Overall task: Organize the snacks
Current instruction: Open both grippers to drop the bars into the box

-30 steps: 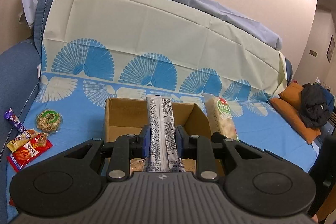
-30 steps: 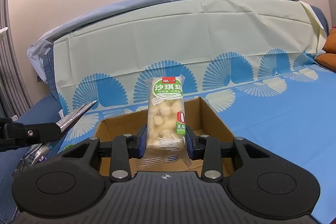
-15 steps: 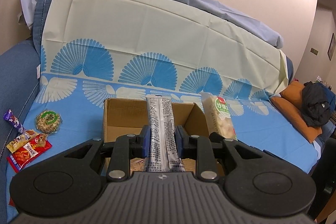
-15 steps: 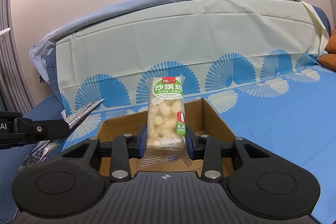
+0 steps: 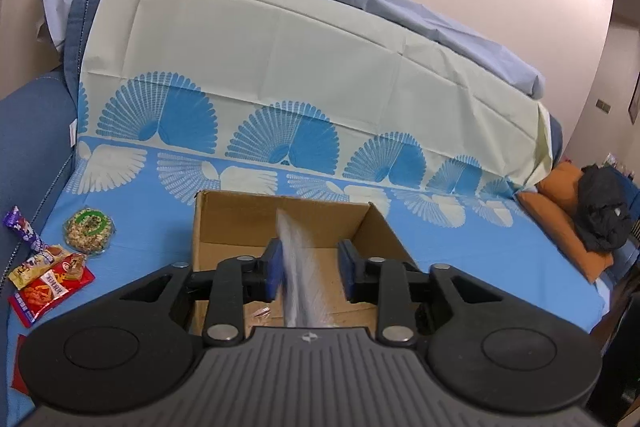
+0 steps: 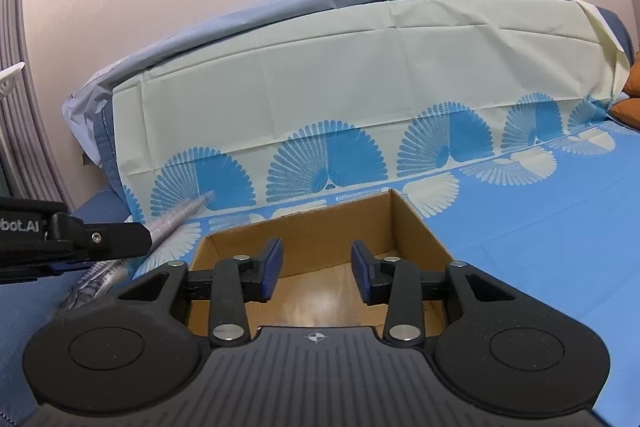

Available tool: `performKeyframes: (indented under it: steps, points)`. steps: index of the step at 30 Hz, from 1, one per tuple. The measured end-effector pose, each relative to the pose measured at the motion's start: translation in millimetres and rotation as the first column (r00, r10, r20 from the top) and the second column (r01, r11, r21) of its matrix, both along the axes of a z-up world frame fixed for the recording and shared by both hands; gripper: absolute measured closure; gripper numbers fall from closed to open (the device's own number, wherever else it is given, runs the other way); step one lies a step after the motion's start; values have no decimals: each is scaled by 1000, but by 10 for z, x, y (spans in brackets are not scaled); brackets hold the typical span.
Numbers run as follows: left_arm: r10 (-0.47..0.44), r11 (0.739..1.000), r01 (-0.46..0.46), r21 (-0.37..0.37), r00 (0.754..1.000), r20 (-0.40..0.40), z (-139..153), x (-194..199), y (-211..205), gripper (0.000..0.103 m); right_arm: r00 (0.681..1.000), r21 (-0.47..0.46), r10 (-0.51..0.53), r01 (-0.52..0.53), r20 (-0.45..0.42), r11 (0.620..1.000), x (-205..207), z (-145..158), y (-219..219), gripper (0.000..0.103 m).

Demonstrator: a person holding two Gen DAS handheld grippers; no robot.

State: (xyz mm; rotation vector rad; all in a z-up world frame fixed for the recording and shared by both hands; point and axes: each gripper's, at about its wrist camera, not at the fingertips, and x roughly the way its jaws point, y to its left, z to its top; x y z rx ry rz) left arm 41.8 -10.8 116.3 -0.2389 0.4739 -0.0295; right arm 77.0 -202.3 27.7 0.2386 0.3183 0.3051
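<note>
An open cardboard box (image 5: 224,223) sits on the blue patterned sofa cover, right in front of both grippers; it also shows in the right wrist view (image 6: 416,227). My left gripper (image 5: 308,269) is open above the box, and a silver snack pack (image 5: 296,267) is blurred between its jaws, leaning against the left pad. My right gripper (image 6: 316,269) is open and empty over the box. A pale blurred shape (image 6: 320,303) lies low inside the box. The left gripper and the silver pack (image 6: 176,219) show at the left of the right wrist view.
Several snack packs lie on the cover left of the box: a round green-labelled cake (image 5: 89,229), a purple bar (image 5: 22,233), a yellow pack (image 5: 34,265) and a red pack (image 5: 52,287). Orange cushions with dark clothing (image 5: 600,211) lie at the far right.
Both grippers have opened. The right one has let go of the green-labelled pack, which is gone from between its jaws. The silver pack is slipping, blurred, between the left jaws.
</note>
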Motion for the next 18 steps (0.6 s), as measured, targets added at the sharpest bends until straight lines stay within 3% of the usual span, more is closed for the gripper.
performKeyframes:
  steps: [3, 13, 18]
  points:
    - [4, 1000, -4, 8, 1000, 5, 10, -3, 9, 63, 1000, 8, -3, 3, 3, 1000, 1, 7, -12, 50]
    - [16, 1000, -16, 3, 1000, 15, -79, -236, 266, 63, 1000, -25, 5, -5, 11, 1000, -18, -12, 62, 49]
    - [43, 999, -43, 25, 999, 13, -226, -430, 616, 76, 998, -58, 37, -34, 42, 998, -83, -22, 174, 50]
